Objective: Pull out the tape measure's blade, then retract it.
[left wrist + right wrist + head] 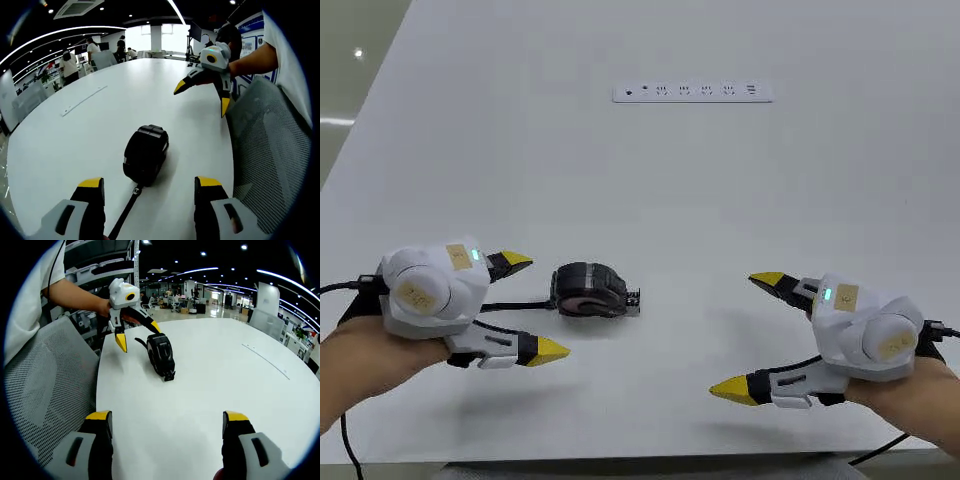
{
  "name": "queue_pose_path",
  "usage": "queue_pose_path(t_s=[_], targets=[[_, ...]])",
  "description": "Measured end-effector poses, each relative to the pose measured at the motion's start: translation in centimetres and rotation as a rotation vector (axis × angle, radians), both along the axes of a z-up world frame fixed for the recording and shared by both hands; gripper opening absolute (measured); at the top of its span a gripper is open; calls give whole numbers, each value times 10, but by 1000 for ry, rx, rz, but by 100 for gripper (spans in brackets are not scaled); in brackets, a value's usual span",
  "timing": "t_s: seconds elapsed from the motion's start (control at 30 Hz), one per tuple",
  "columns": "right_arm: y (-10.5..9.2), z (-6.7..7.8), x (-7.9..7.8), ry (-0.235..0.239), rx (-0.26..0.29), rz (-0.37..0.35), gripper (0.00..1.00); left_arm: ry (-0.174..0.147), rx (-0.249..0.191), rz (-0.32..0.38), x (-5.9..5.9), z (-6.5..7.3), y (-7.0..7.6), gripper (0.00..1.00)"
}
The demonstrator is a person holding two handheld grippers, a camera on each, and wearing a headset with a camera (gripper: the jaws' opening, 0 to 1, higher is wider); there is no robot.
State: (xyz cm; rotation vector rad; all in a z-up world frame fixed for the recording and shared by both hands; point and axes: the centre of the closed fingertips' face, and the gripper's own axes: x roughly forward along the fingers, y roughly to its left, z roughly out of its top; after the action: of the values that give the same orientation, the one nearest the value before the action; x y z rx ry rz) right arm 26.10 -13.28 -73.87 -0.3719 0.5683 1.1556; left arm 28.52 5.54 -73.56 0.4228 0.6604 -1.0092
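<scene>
A black tape measure (588, 290) lies on the white table (650, 180), its blade tip (633, 299) pointing right and its wrist strap (515, 305) trailing left. My left gripper (532, 306) is open just left of it, jaws either side of the strap, not touching the case (146, 152). My right gripper (748, 335) is open further right, well apart from the tape measure (161, 353). In the left gripper view the right gripper (202, 95) is open beyond the case; in the right gripper view the left gripper (137, 335) stands behind it.
A white power strip (692, 93) lies flat at the far middle of the table. A grey mesh chair (47, 390) stands by the near table edge. People stand far off in the room behind (70, 64).
</scene>
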Motion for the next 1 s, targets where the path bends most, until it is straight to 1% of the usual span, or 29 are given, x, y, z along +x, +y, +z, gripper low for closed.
queue_pose_path(t_s=[0.13, 0.2, 0.33, 0.43, 0.53, 0.57, 0.6, 0.7, 0.8, 0.93, 1.0], targets=[[1, -3, 2, 5, -6, 6, 87, 3, 2, -10, 5, -2, 0, 64], [2, -3, 4, 8, -3, 2, 86, -1, 7, -17, 8, -3, -1, 62], [4, -3, 6, 13, 2, 1, 86, 0, 8, -35, 14, -6, -3, 59], [7, -2, 7, 33, 23, -3, 87, 12, 2, -39, 16, -9, -5, 56], [8, -1, 7, 26, 21, 7, 87, 28, 4, -50, 15, -12, -8, 51], [9, -1, 7, 27, 20, 9, 87, 30, 5, -52, 15, -13, -8, 50], [9, -1, 7, 27, 20, 10, 87, 41, -2, -52, 15, -14, -10, 50], [9, -1, 8, 32, 25, 9, 87, 60, 12, -61, 15, -18, -12, 48], [9, -2, 9, 36, 25, 5, 88, 70, 30, -74, 17, -20, -14, 45], [7, -4, 9, 38, 22, 3, 88, 77, 42, -94, 19, -22, -16, 43], [7, -4, 9, 40, 23, 1, 88, 77, 56, -108, 20, -23, -17, 42]])
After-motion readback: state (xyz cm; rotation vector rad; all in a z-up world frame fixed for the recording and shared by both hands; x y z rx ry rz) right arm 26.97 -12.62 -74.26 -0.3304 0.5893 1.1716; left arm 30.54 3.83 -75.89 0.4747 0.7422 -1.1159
